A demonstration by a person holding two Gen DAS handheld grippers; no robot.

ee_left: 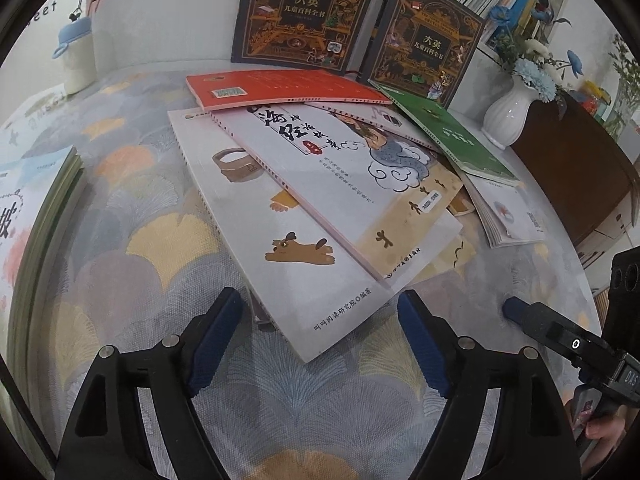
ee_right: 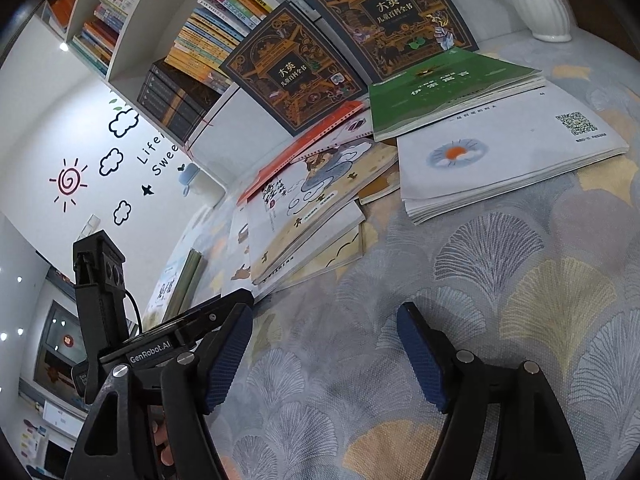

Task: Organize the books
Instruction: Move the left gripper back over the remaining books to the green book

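Observation:
A loose pile of thin books lies on the patterned tablecloth (ee_left: pixel 132 208). A white book with a brown dog (ee_left: pixel 256 216) is at the bottom, and an illustrated book with black brush lettering (ee_left: pixel 340 168) lies across it. Behind are a red book (ee_left: pixel 280 88), a green book (ee_left: pixel 452 132) and a white book with a sun picture (ee_right: pixel 500 152). My left gripper (ee_left: pixel 318 300) is open, and the near corner of the dog book reaches between its fingers without touching the pads. My right gripper (ee_right: pixel 324 312) is open over bare cloth, right of the pile.
Two dark encyclopedias (ee_left: pixel 304 16) (ee_left: pixel 432 44) lean against the shelf at the back. A white vase with flowers (ee_left: pixel 508 112) and a brown box (ee_left: pixel 576 176) stand at the right. A neat stack of books (ee_left: pixel 36 208) lies at the left, behind it a white cup (ee_left: pixel 76 56).

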